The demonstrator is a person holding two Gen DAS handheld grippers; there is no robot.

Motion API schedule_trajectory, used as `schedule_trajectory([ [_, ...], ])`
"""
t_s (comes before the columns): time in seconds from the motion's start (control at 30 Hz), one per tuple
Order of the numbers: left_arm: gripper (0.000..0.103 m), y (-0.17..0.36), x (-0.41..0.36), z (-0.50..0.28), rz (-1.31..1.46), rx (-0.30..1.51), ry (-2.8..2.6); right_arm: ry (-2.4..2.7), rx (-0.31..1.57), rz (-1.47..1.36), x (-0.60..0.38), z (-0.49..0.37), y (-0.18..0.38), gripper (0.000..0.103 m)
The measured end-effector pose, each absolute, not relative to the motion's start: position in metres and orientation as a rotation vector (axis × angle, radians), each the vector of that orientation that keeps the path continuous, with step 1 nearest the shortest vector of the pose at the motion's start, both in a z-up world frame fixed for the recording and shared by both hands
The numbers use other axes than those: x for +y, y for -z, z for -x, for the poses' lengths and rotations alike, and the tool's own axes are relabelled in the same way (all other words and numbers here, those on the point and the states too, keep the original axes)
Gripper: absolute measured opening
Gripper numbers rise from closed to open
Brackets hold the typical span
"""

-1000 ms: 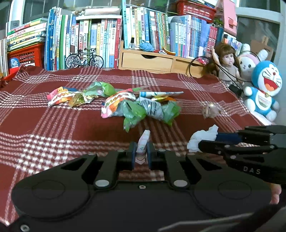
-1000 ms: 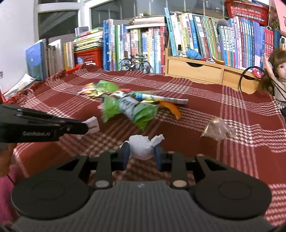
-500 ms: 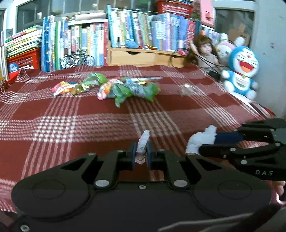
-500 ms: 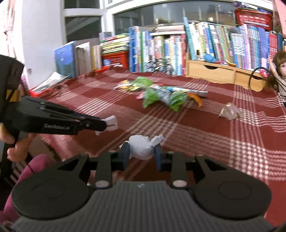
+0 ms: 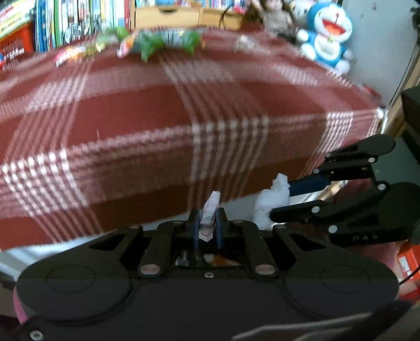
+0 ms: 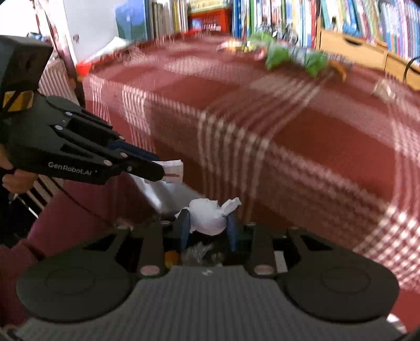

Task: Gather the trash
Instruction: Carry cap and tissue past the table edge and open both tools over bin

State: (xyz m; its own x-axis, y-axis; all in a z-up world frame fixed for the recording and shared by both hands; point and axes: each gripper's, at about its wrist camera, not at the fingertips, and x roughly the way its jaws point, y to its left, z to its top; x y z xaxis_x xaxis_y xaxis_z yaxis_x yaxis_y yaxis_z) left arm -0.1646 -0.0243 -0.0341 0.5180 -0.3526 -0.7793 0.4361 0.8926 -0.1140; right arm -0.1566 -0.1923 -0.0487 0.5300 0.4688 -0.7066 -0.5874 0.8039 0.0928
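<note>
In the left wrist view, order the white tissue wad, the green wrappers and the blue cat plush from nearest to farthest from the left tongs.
From the left tongs:
1. White tissue wad, just right, held in the right tongs.
2. Green wrappers, far across the plaid cloth, centre.
3. Blue cat plush, far right corner; too close to the wrappers to call.

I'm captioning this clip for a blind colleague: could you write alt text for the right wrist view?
The right claw grips a crumpled white tissue wad beyond the near edge of a red plaid tablecloth. At left, the left claw holds a small folded paper scrap. Blurred green wrappers lie far back before shelved books.
</note>
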Motion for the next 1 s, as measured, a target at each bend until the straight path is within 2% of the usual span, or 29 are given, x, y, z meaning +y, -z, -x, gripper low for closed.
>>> schedule_trajectory([
  [0.2, 0.012, 0.069, -0.027, 0.157, -0.127, 1.008, 0.45, -0.64, 0.875, 0.195, -0.186, 0.155, 0.078, 0.036],
  [0.47, 0.015, 0.083, -0.028, 0.151, -0.14, 1.044, 0.458, -0.652, 0.923, 0.174, -0.187, 0.151, 0.089, 0.041],
  [0.5, 0.016, 0.083, -0.028, 0.151, -0.142, 1.046, 0.457, -0.654, 0.925, 0.171, -0.187, 0.151, 0.09, 0.042],
  [0.53, 0.016, 0.083, -0.029, 0.15, -0.142, 1.047, 0.455, -0.656, 0.927, 0.168, -0.187, 0.151, 0.09, 0.051],
  [0.7, 0.031, 0.081, -0.03, 0.149, -0.139, 1.045, 0.453, -0.667, 0.933, 0.152, -0.185, 0.146, 0.09, 0.063],
  [0.9, 0.043, 0.072, -0.027, 0.151, -0.141, 1.01, 0.445, -0.664, 0.908, 0.135, -0.189, 0.146, 0.084, 0.066],
  [1.0, 0.045, 0.058, -0.024, 0.153, -0.139, 0.967, 0.446, -0.655, 0.879, 0.109, -0.194, 0.146, 0.075, 0.066],
])
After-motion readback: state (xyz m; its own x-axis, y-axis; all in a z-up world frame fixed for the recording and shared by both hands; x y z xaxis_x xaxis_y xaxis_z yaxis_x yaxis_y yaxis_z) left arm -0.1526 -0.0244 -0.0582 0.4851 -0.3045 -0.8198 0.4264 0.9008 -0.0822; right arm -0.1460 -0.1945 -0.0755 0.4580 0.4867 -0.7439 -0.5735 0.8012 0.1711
